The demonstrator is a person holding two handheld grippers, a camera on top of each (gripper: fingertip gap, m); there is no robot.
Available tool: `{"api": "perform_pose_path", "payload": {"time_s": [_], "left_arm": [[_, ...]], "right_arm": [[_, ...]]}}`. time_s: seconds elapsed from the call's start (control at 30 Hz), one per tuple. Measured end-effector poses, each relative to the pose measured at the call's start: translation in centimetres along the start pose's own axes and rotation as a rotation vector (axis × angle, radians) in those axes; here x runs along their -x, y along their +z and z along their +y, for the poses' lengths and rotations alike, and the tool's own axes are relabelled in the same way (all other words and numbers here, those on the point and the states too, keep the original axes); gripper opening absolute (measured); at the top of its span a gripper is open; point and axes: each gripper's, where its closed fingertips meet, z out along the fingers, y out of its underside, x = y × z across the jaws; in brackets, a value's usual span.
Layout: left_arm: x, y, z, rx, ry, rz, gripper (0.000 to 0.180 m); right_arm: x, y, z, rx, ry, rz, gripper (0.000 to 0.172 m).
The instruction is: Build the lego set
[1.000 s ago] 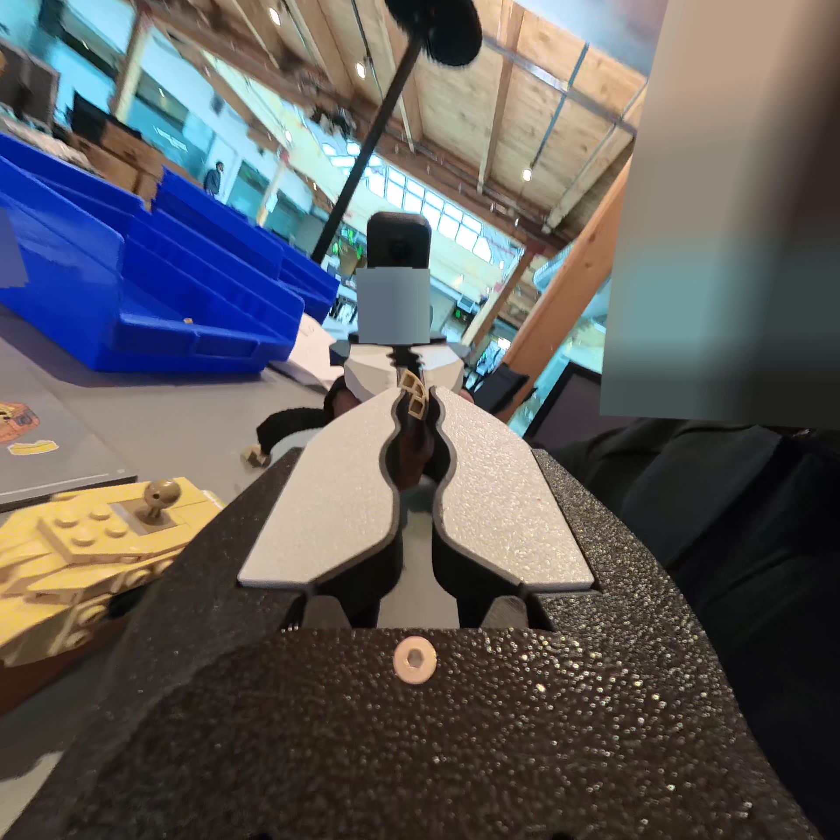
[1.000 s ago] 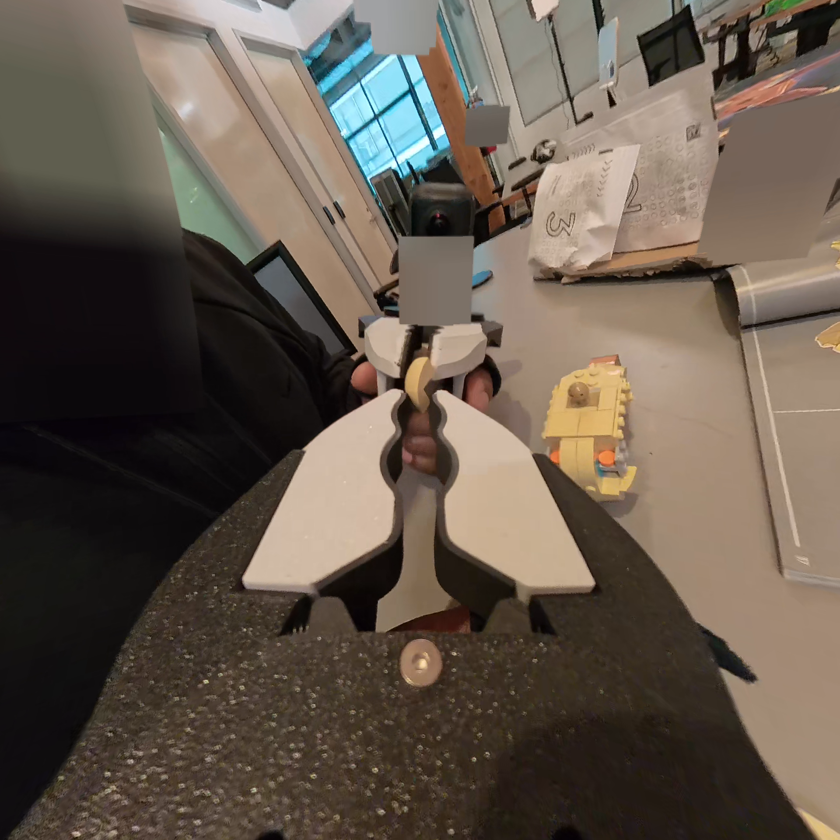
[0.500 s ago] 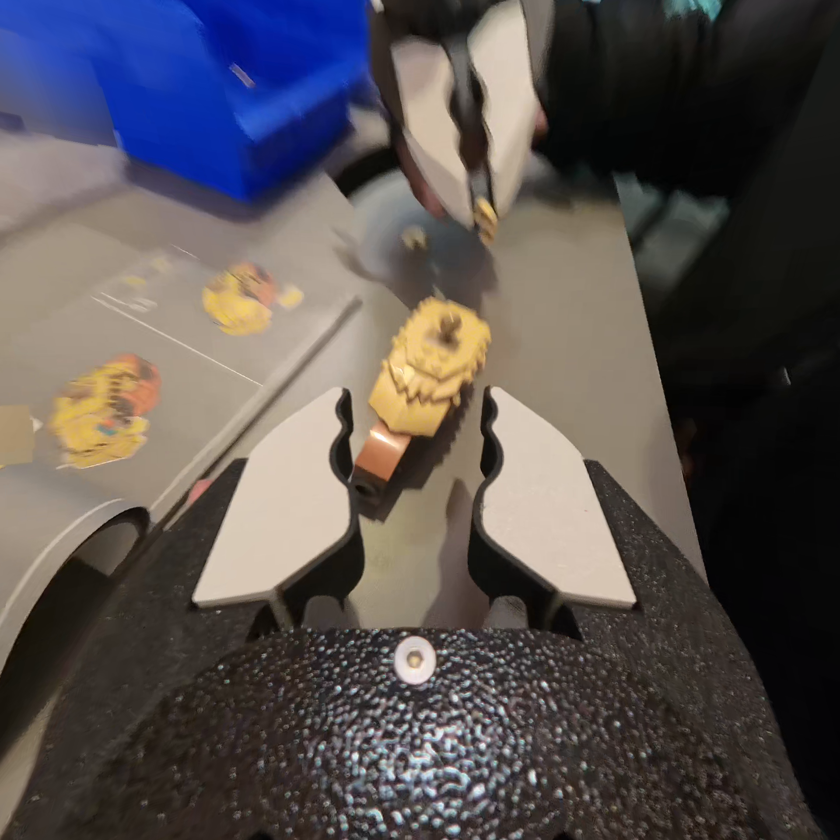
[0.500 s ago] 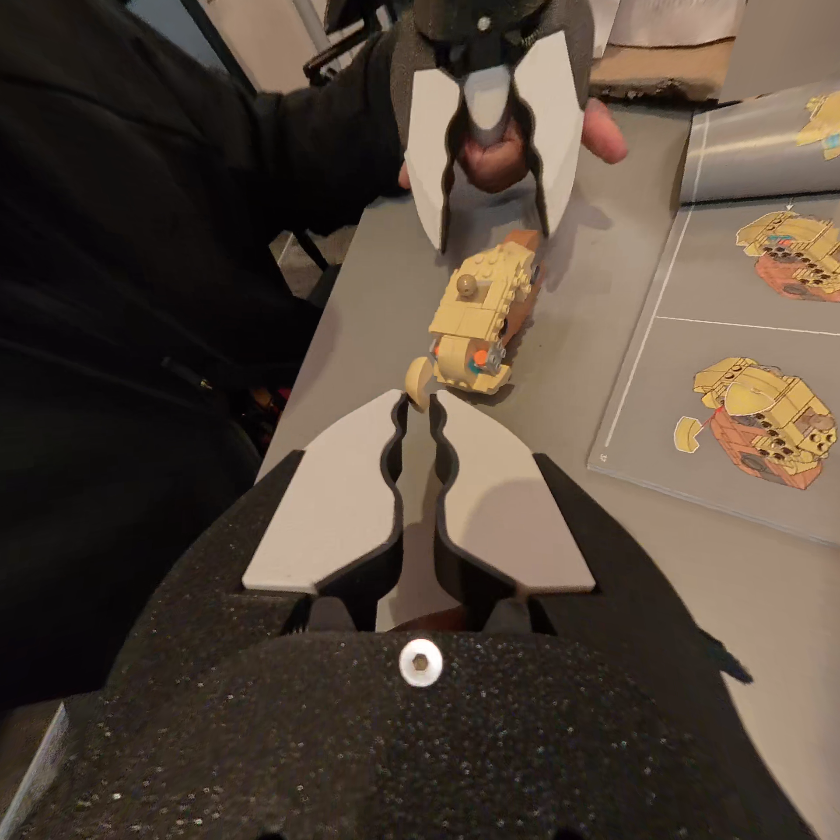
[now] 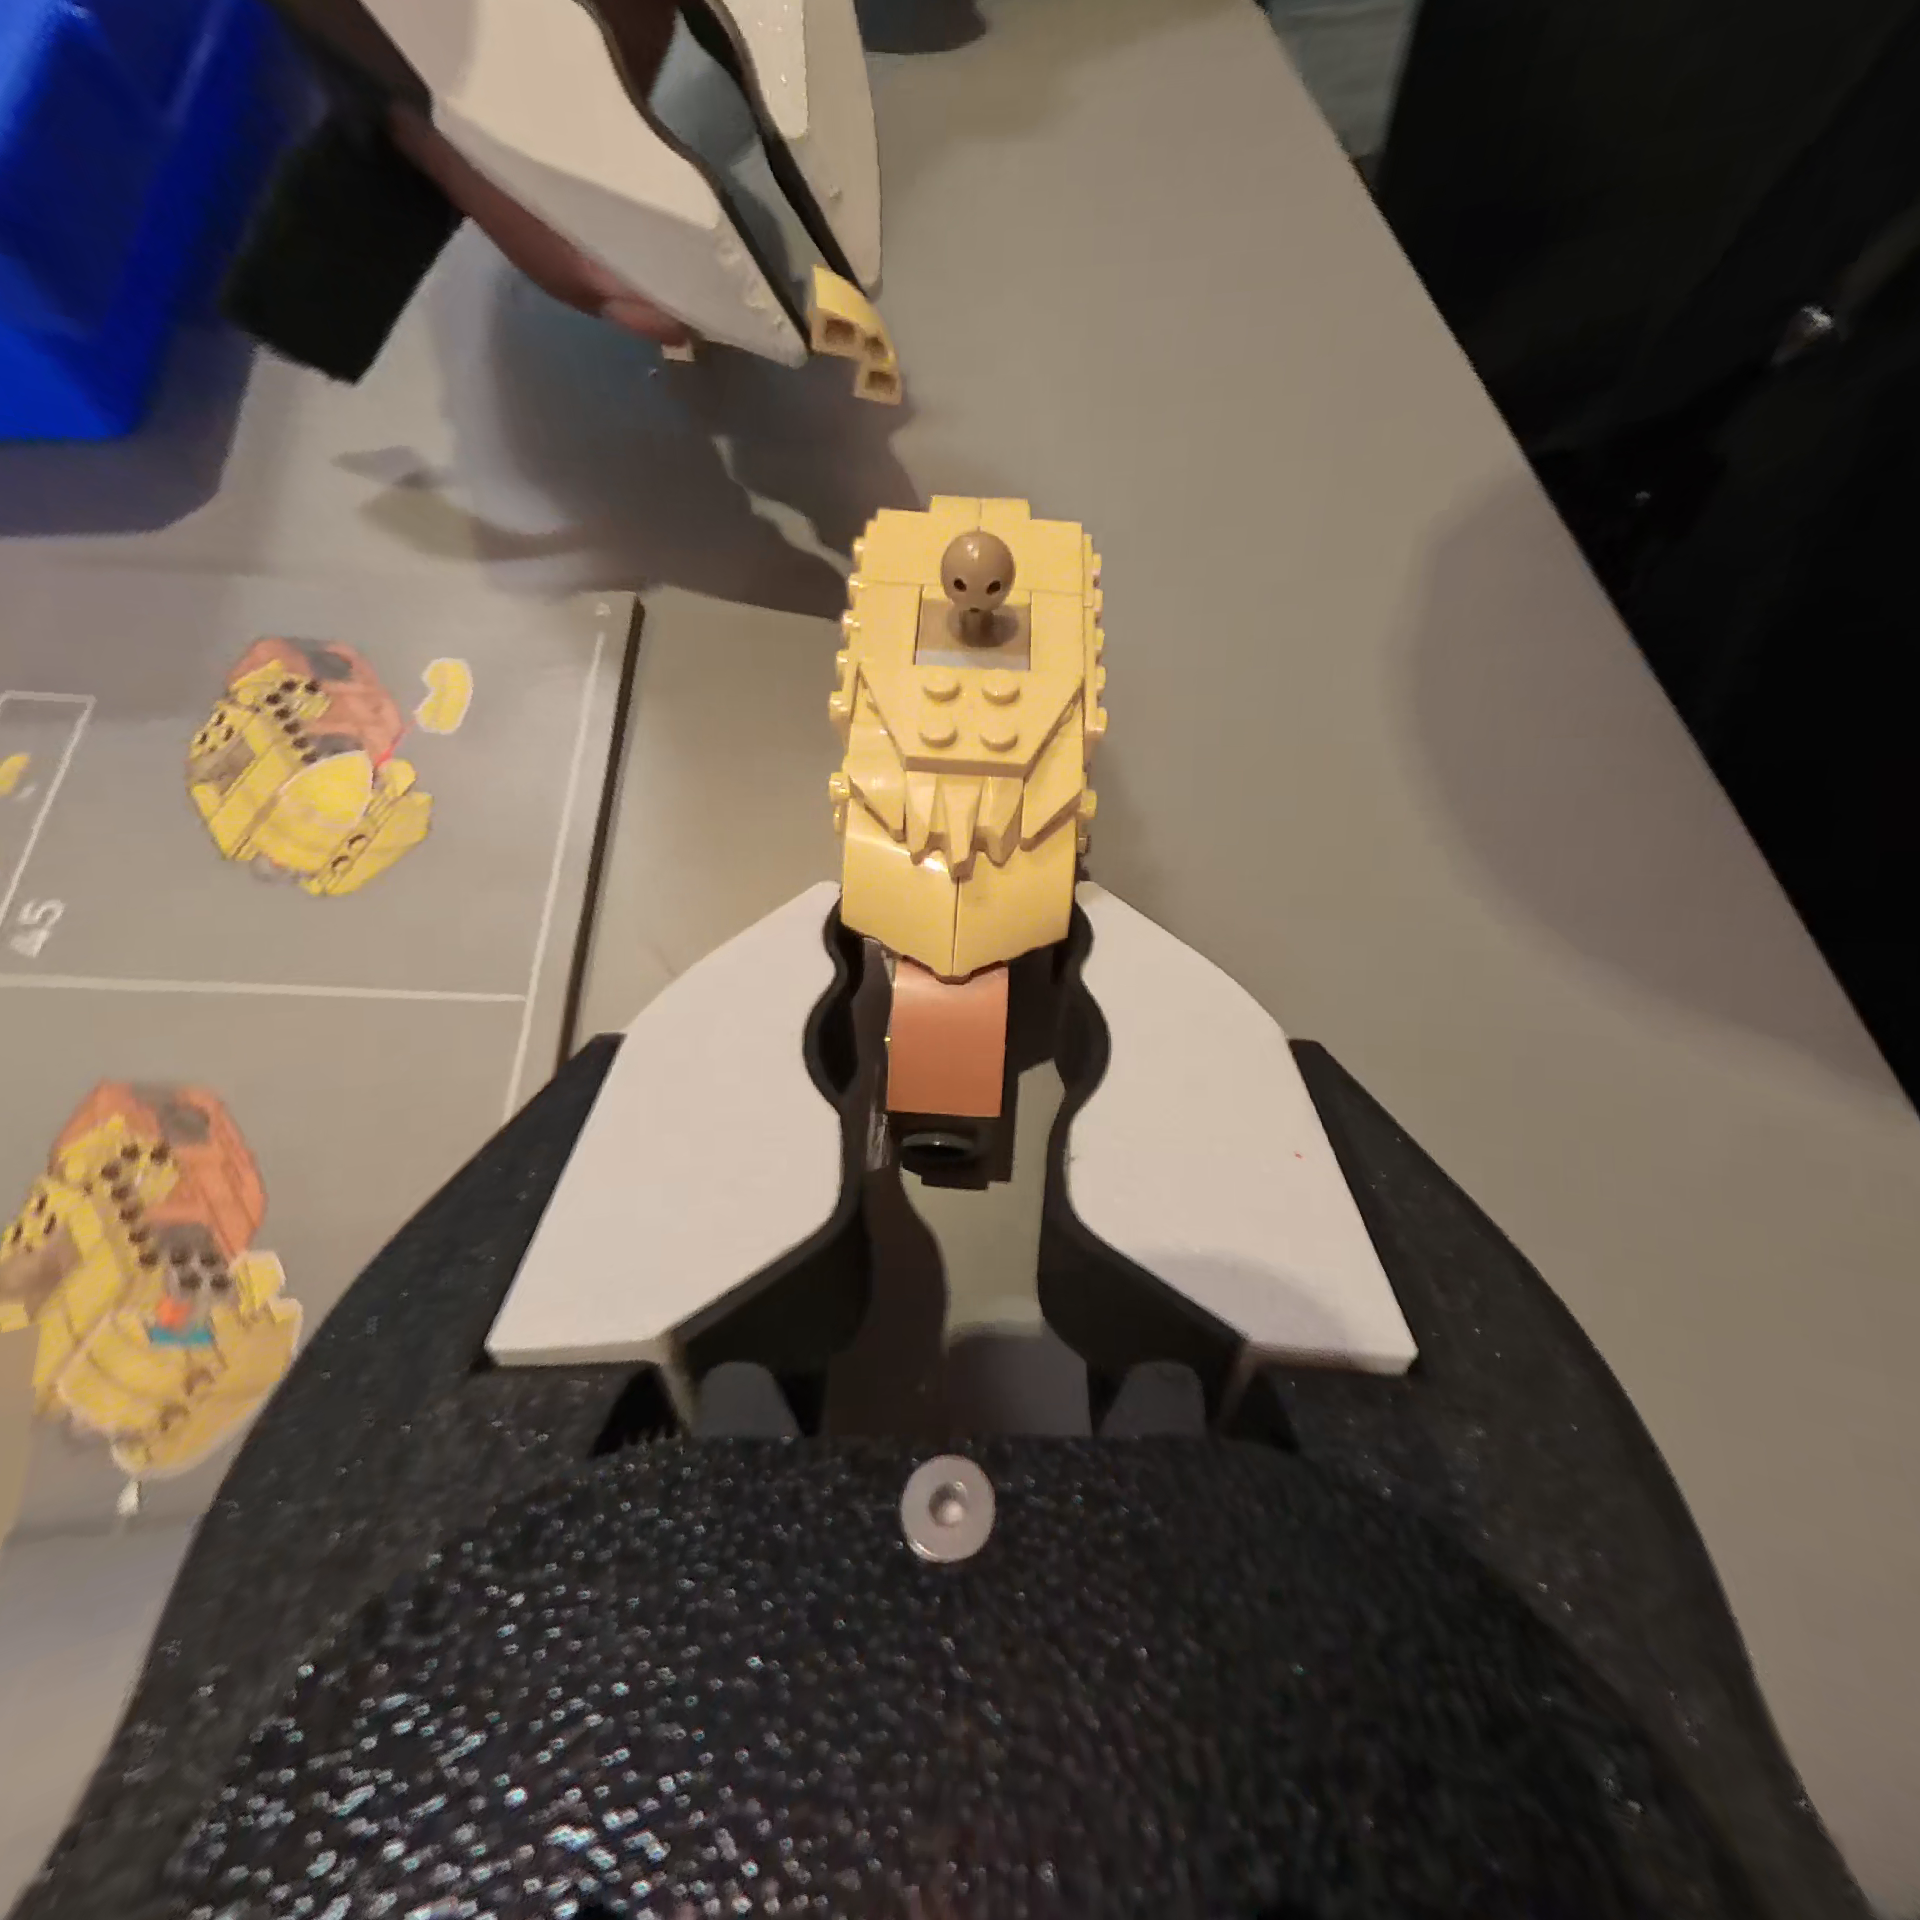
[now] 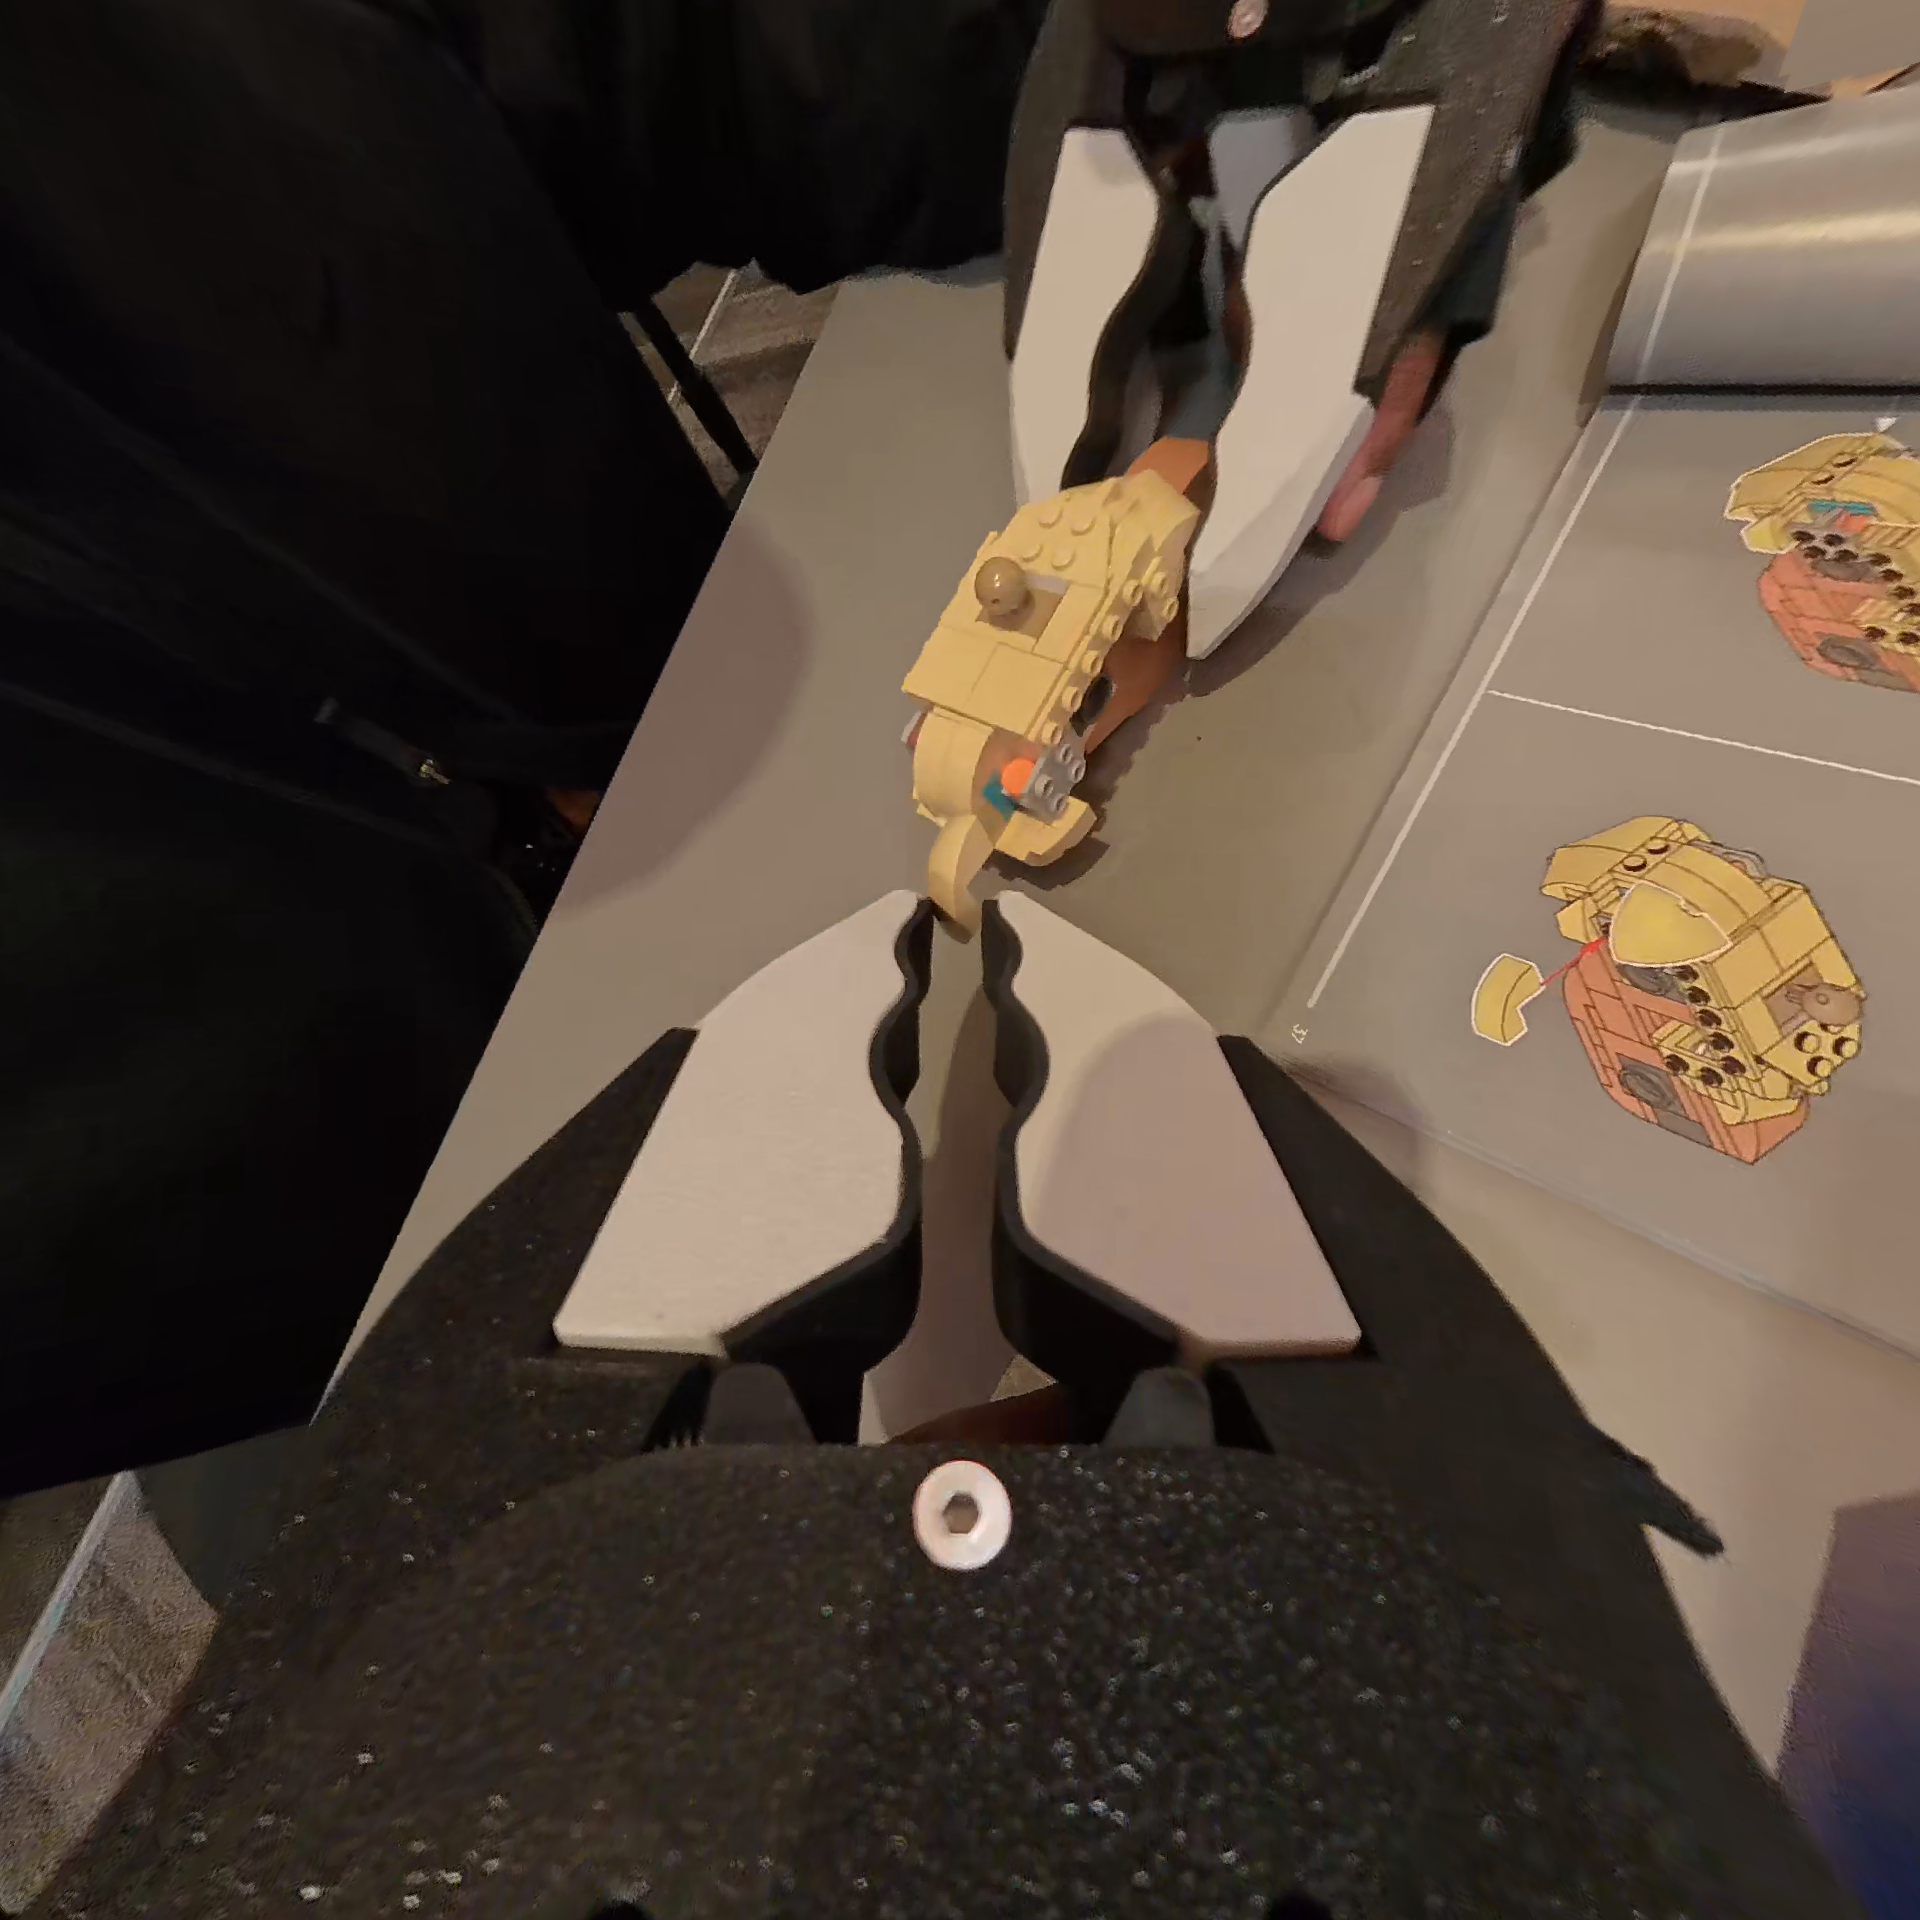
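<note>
Left tongs [image 5: 961, 914] are clamped round the rear of the brick model [image 5: 966, 748], pads [image 5: 727, 1039] against the tan shell w/ the brown block [image 5: 945, 1049] tucked between them; the model sits on the grey tabletop [image 5: 1195, 468], nose pointing away. Right tongs [image 6: 956, 914] are nearly together, pinching a small curved tan piece [image 6: 958, 873] right at the tips, and that piece is up against the model's front end, beside the grey studded bit w/ the orange dot [image 6: 1023, 774]. Looks to me like the fitting step: one side steadies the build, the other brings a part to its face. Can't tell if it's seated yet. An open instruction booklet [image 6: 1558, 831] lies flat just beside, printed w/ pictures of the same build; a blue bin [image 5: 94, 208] is off to the far left. Model's hard glossy plastic: studs on top, jagged wedge plates, a round olive knob [image 5: 975, 566] on a stalk. Pads are matte, pale, wavy-edged; tabletop smooth and dull.
</note>
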Motion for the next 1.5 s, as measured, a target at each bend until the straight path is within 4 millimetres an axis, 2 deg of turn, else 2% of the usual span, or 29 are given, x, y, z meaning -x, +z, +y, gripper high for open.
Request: {"api": "perform_pose_path", "payload": {"time_s": [0.27,1.0,1.5], "left_arm": [[0.0,0.2,-0.2,0.011,0.027,0.184,0.035],[-2.8,1.1,-0.6,0.020,0.105,0.262,0.034],[-3.1,1.1,-0.5,0.028,0.119,0.278,0.033]], "right_arm": [[0.6,1.1,0.7,0.067,-0.042,-0.038,0.009],[2.7,3.7,1.0,0.130,-0.123,-0.111,0.009],[2.9,4.3,1.2,0.136,-0.175,-0.123,0.009]]}}
